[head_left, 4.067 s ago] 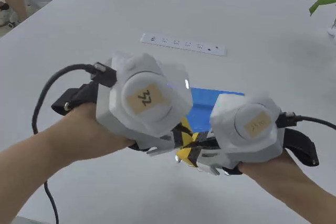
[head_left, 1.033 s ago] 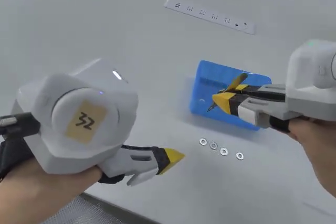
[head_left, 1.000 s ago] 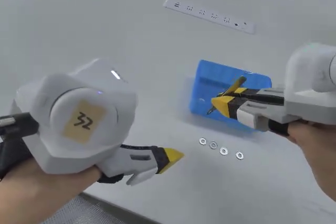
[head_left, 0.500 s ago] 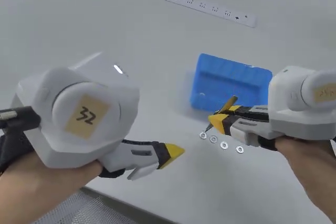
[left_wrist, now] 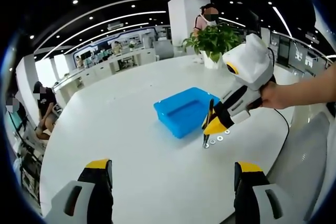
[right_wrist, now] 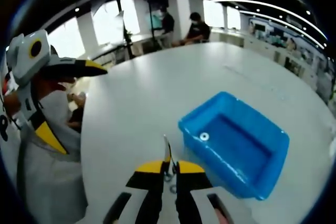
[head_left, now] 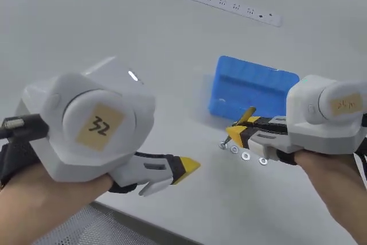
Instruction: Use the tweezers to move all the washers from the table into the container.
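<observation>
my right gripper (head_left: 234, 134) is clamped narrow on the tweezers (head_left: 245, 120), which stick out ahead of its yellow tips. a second ago it hung over the blue container (head_left: 256, 80); now it has dropped back toward me, and the tweezers' point sits at the left end of the row of four washers (head_left: 234, 150) on the white table (head_left: 114, 21), just in front of the container. i cannot tell whether the point is touching that end washer. in the right gripper view, a single washer (right_wrist: 203, 137) lies on the container floor. so i judge one trip is done and the next pick is starting, with four to go. my left gripper (head_left: 183, 168) has stayed low to the side, jaws spread wide and holding nothing, well apart from the washers.
</observation>
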Available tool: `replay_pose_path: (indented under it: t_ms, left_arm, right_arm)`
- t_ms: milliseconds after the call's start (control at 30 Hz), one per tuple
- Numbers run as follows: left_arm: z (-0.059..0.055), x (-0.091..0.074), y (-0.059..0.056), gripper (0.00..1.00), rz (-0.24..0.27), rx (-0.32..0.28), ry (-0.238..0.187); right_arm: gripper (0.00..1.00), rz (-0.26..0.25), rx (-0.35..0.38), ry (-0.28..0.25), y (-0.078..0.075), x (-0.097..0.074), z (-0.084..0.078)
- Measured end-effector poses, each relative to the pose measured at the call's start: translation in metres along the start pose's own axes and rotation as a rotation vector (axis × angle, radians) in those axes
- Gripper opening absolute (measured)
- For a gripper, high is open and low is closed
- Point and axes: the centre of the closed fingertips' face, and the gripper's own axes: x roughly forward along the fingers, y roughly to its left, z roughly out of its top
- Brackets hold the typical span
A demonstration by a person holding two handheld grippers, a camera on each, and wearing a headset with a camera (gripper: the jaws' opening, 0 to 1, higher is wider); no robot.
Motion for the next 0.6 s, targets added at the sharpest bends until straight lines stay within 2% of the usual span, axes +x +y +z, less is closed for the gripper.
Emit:
replay_pose_path:
  t_ms: [300, 600]
  left_arm:
    - [0.0, 0.0, 0.0, 0.99, 0.001, 0.004, 0.0]
    - [0.002, -0.002, 0.0, 0.99, -0.004, -0.012, -0.011]
  right_arm:
    - [0.04, 0.003, -0.005, 0.009, 0.0, -0.001, 0.0]
    - [0.04, 0.021, -0.008, -0.009, 0.007, -0.013, 0.015]
